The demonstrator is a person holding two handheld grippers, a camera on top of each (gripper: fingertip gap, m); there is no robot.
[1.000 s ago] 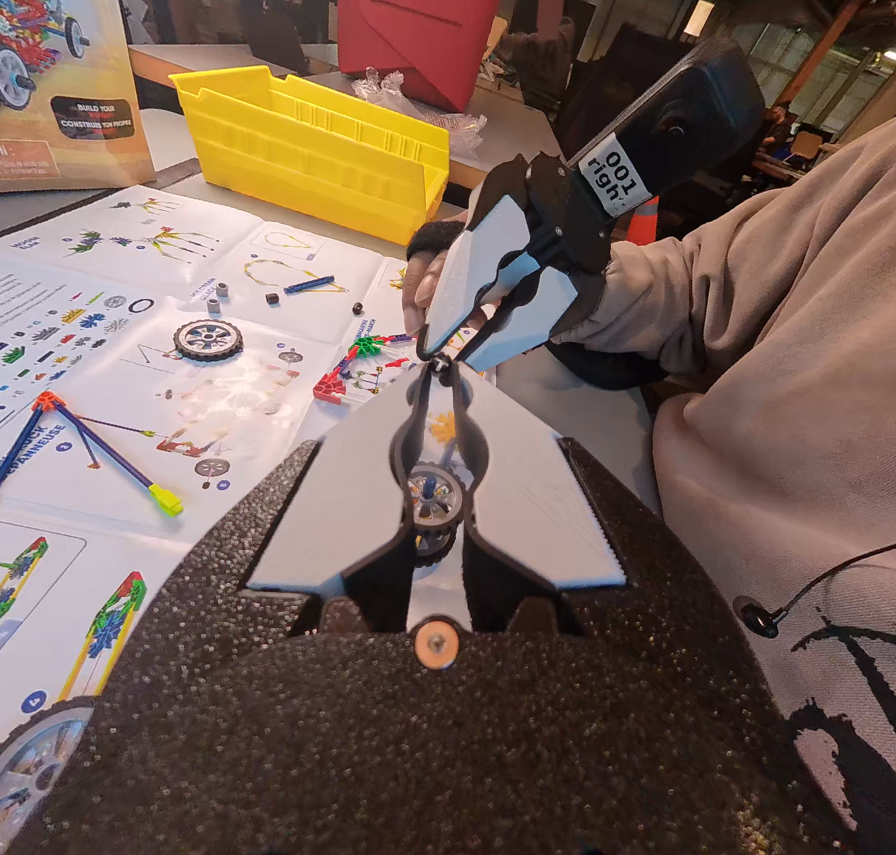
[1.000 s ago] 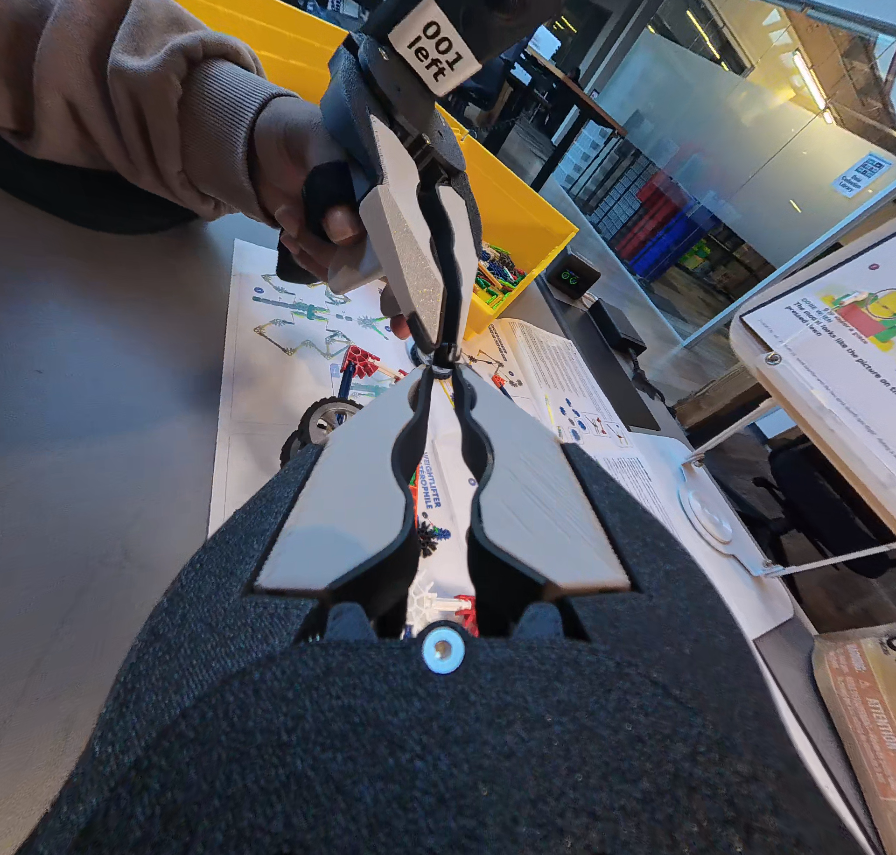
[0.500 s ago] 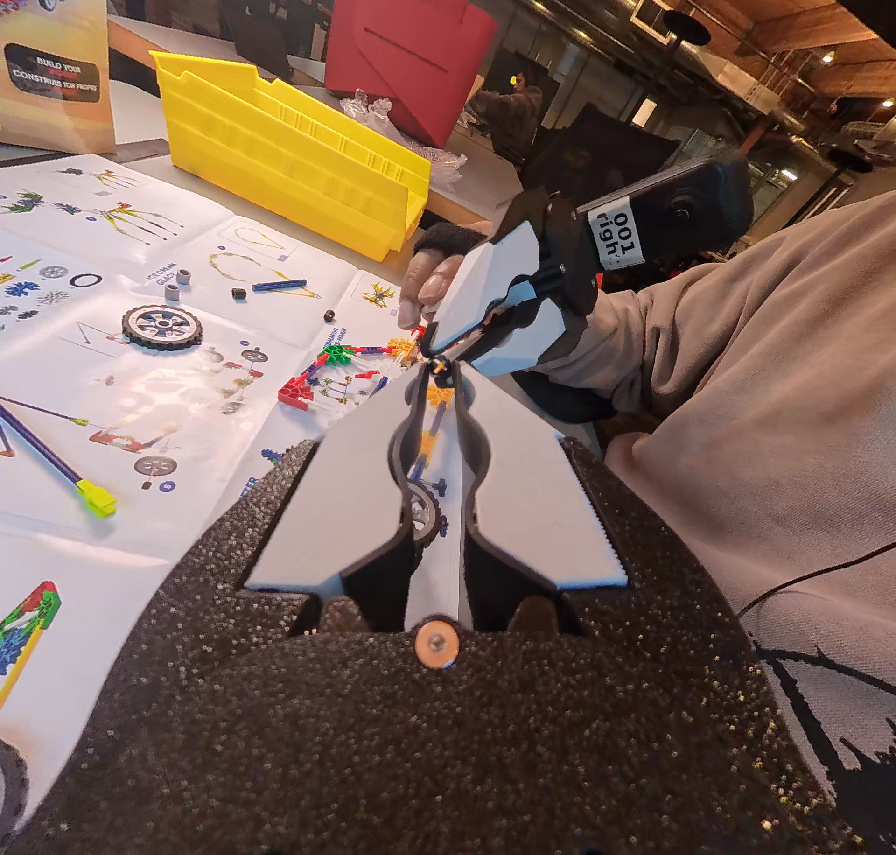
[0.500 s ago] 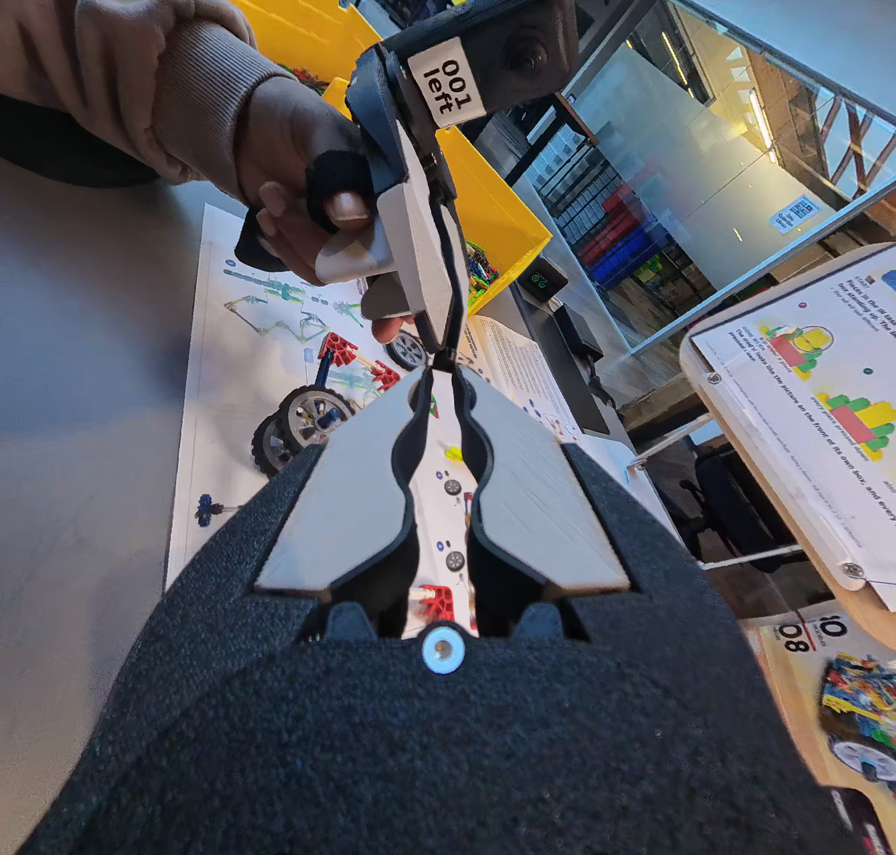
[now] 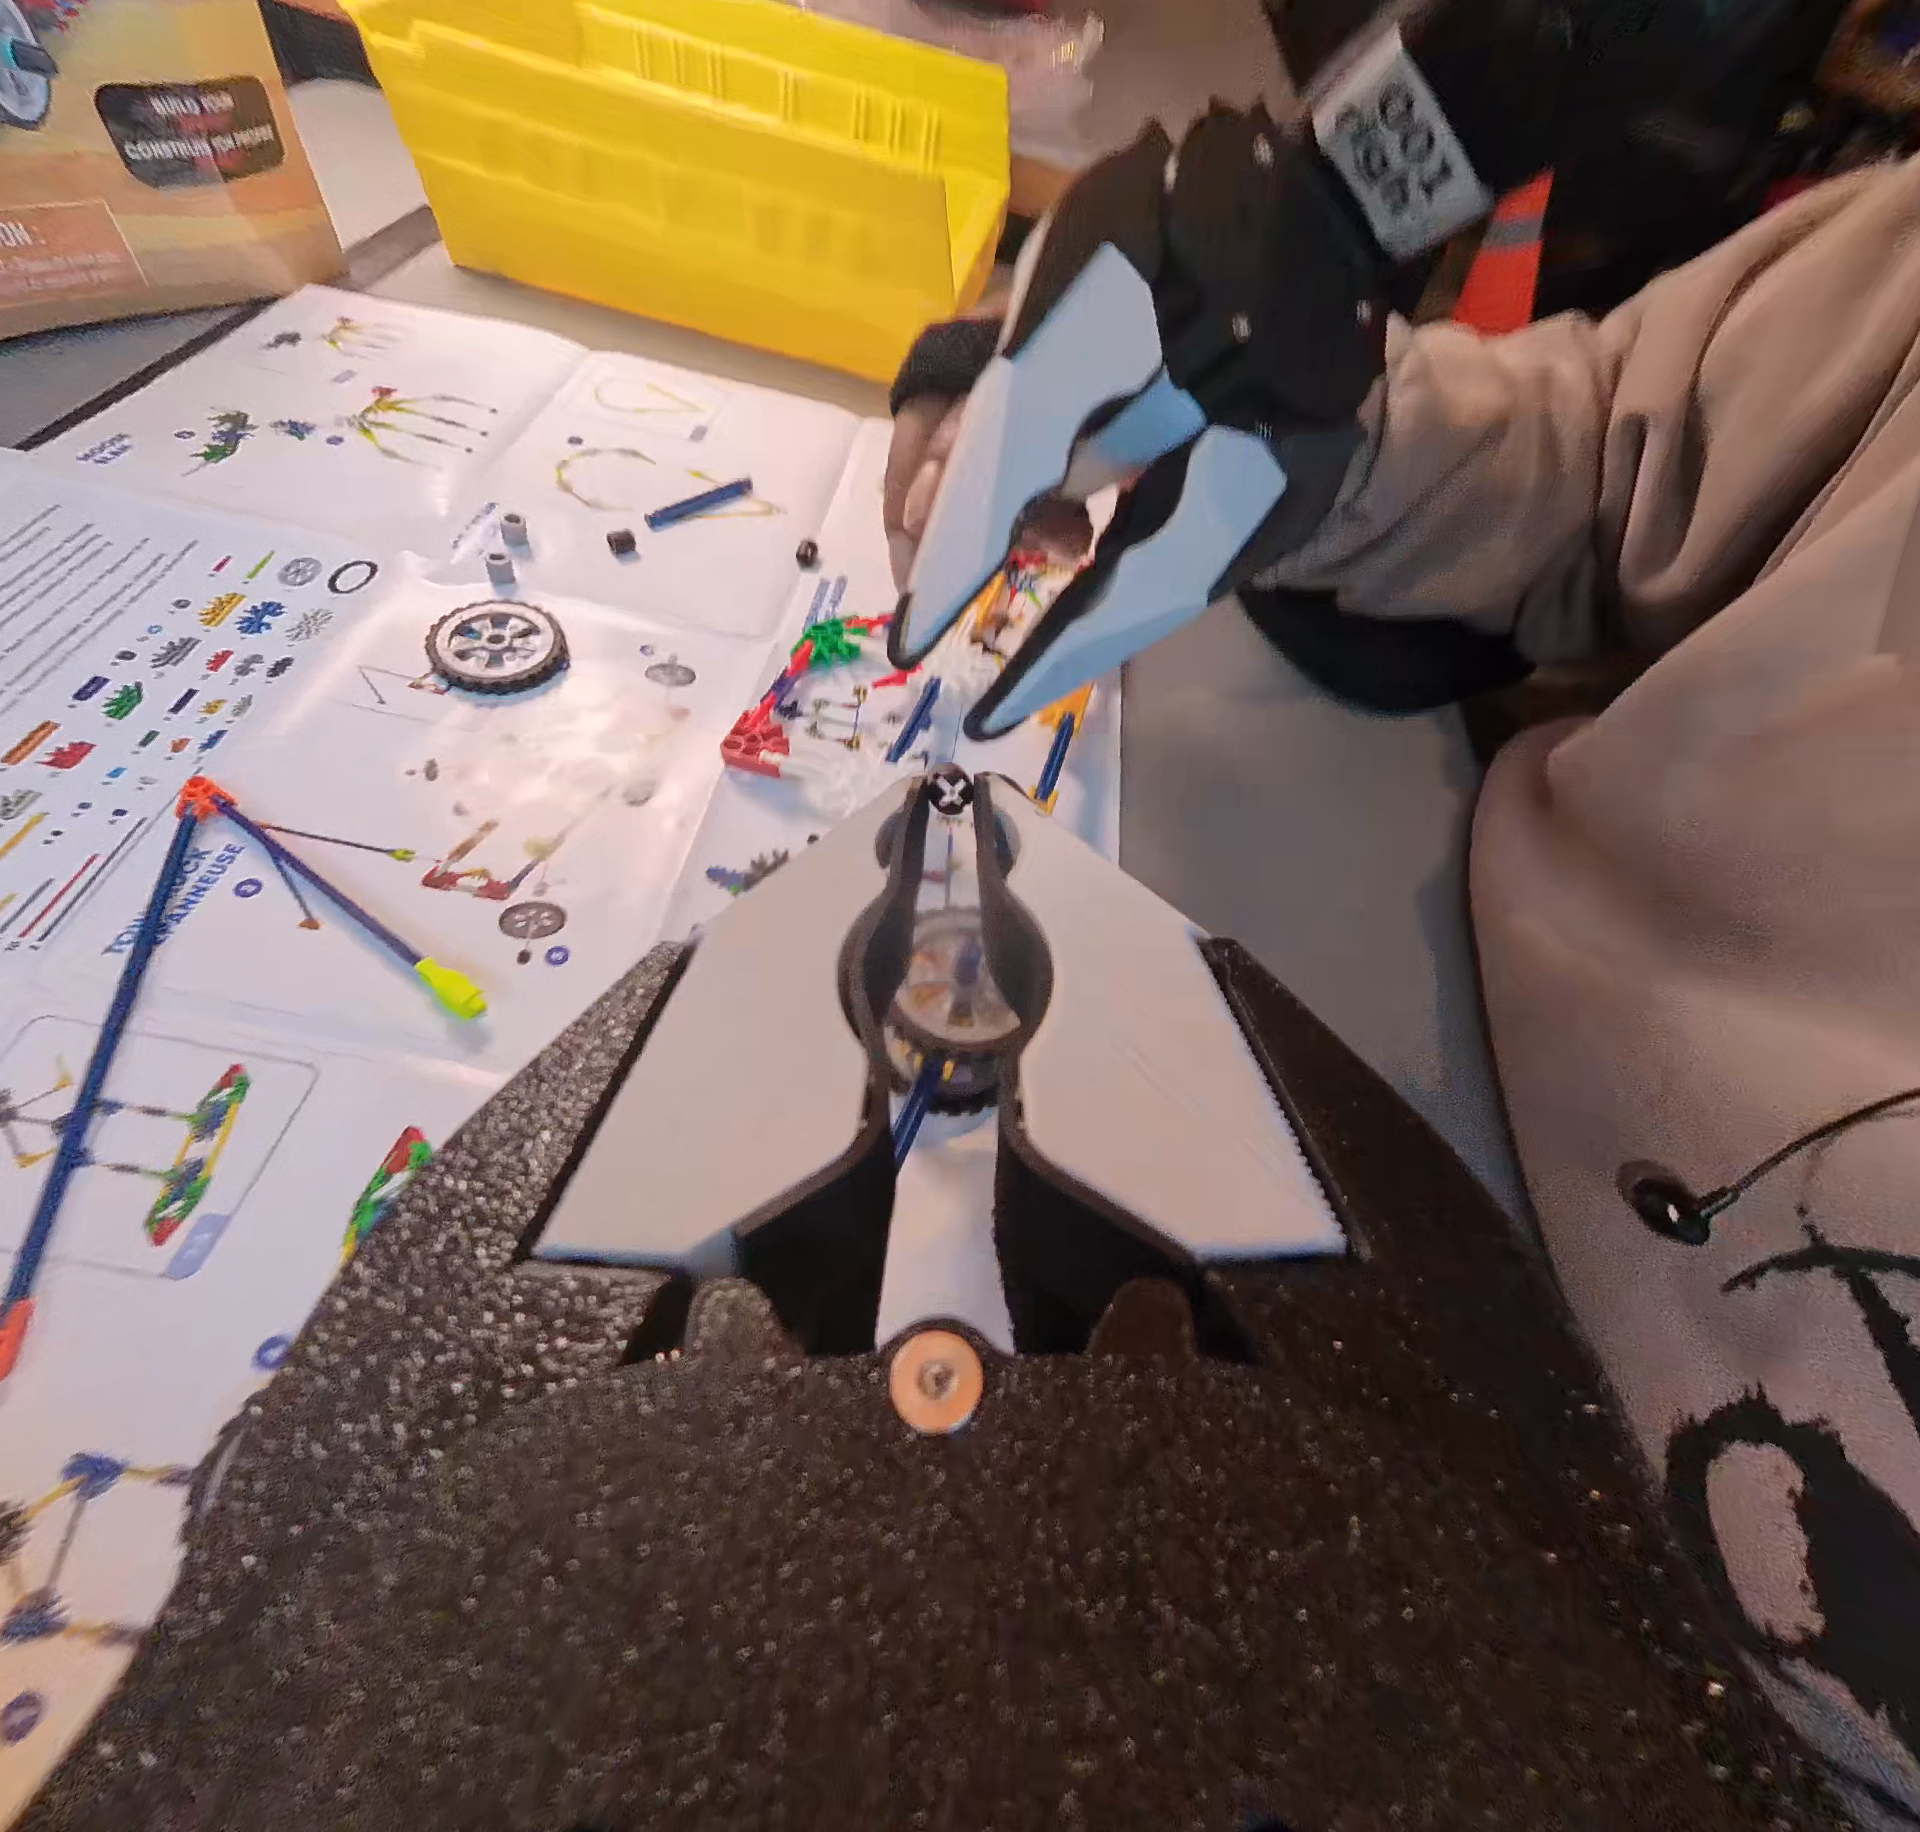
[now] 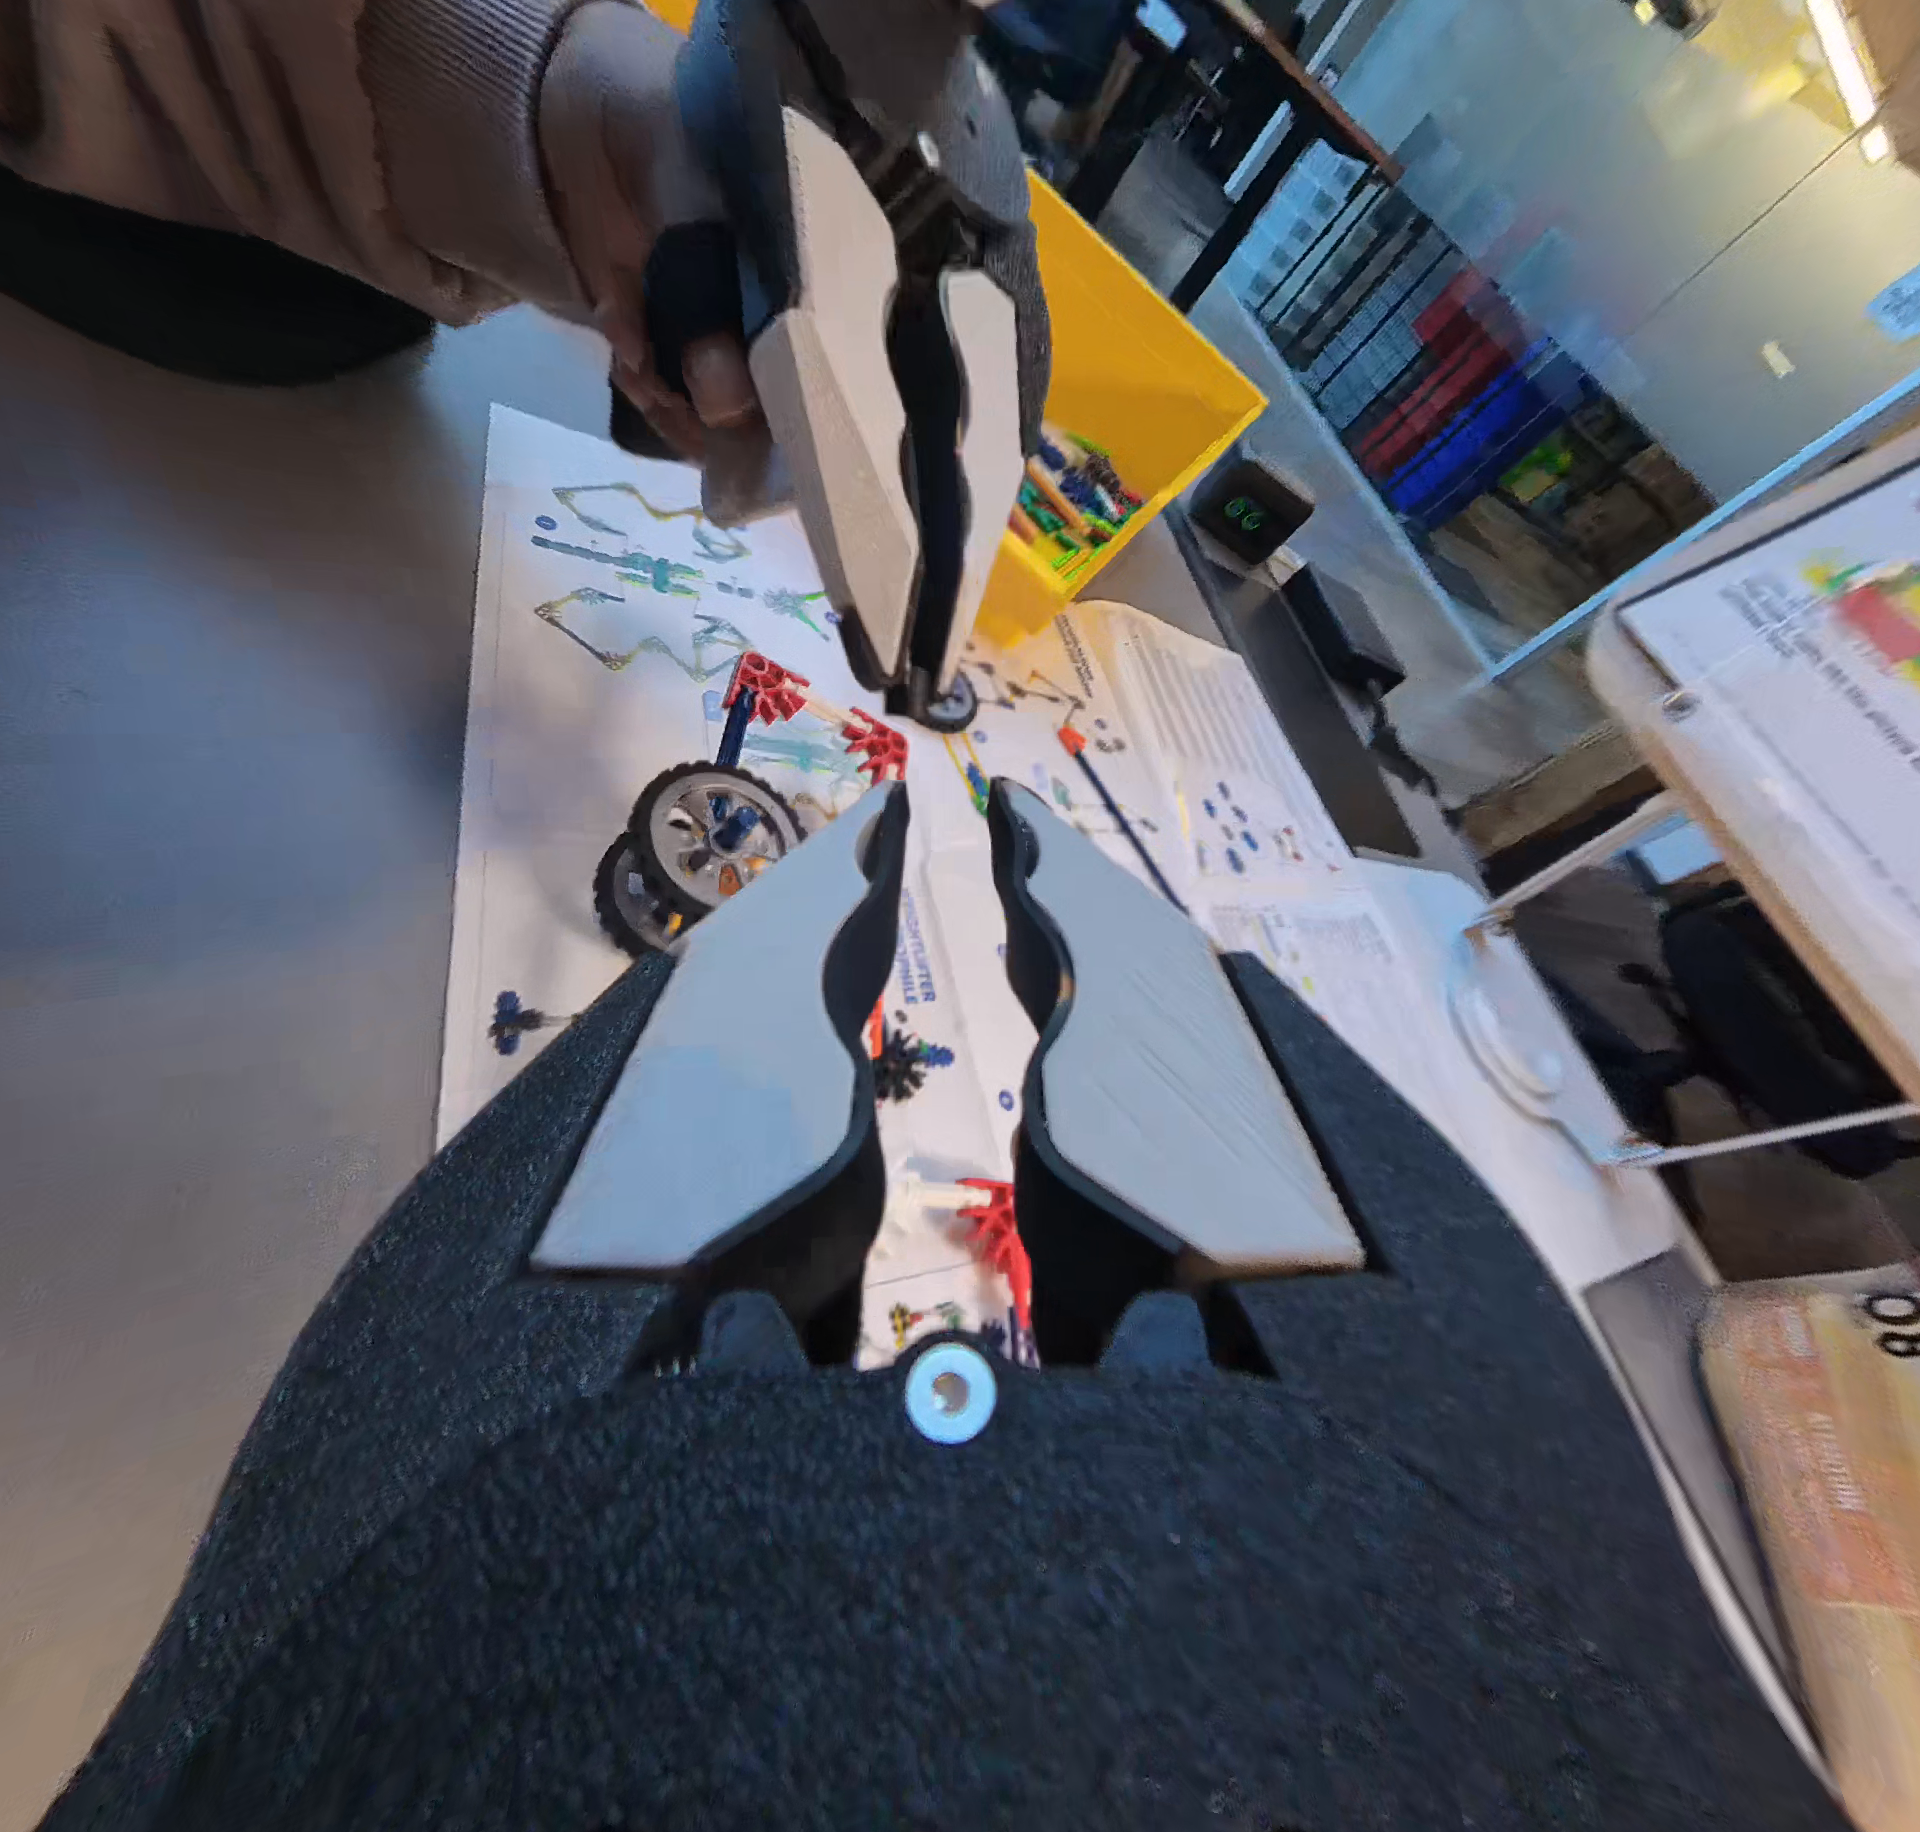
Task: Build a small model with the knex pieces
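Left hand-held gripper (image 5: 948, 793) pinches a small black rod end (image 5: 949, 791) at its tips above the instruction sheet (image 5: 582, 743); right hand-held gripper (image 6: 945, 806) gapes empty just beside; piece looks light, stiff, slippery, best pinched across.

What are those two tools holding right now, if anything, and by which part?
The left tool pinches a small black piece at its very fingertips. The right tool is open and holds nothing.
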